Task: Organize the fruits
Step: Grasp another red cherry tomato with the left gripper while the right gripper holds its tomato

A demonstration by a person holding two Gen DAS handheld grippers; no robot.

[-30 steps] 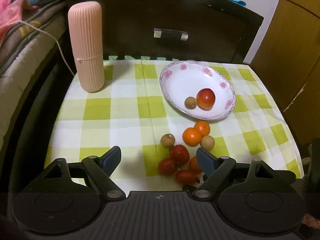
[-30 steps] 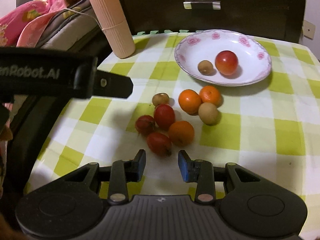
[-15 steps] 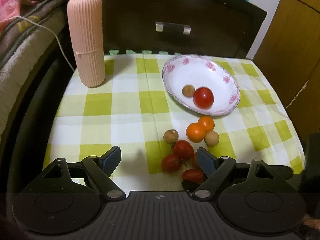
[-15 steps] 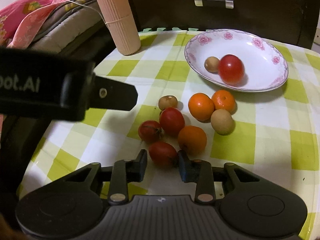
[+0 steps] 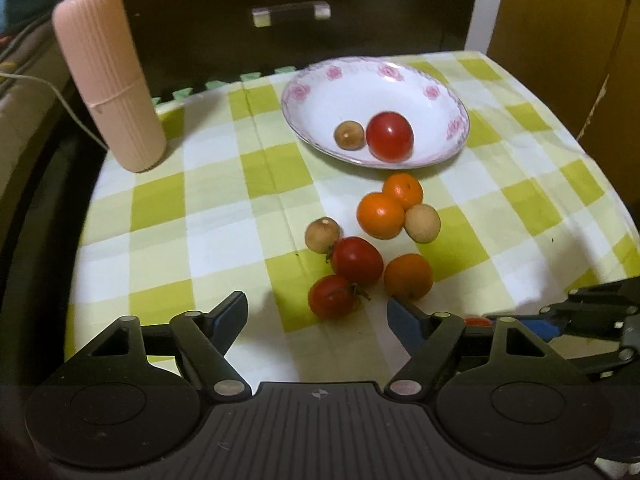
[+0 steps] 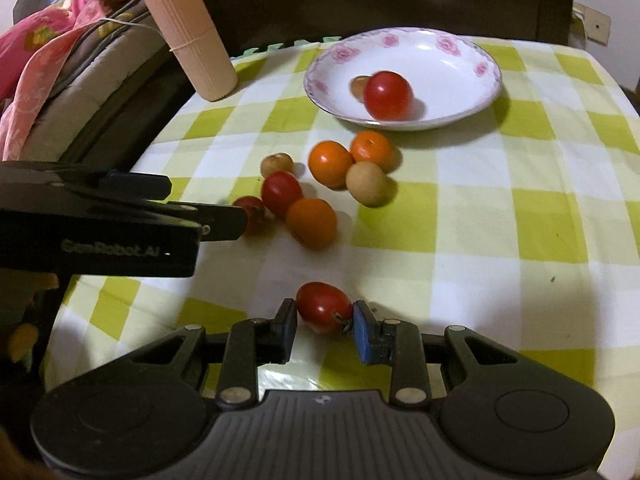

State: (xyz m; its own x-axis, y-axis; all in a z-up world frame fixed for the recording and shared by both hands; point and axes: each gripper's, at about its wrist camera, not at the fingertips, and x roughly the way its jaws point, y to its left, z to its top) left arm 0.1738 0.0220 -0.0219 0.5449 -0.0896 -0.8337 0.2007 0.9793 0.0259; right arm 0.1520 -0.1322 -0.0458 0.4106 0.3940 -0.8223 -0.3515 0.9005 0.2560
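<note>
My right hand-held gripper (image 6: 325,326) holds a red tomato (image 6: 323,307) crosswise (stem right), near desk edge; the flowered plate (image 6: 476,110) lies far ahead. Left hand-held gripper (image 5: 316,314) gapes wide, empty.

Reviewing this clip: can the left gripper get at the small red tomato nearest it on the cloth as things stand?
Probably yes. The left gripper is open and empty, and the small red tomato lies just ahead between its fingers on bare cloth. Only the larger tomato touches it behind.
</note>
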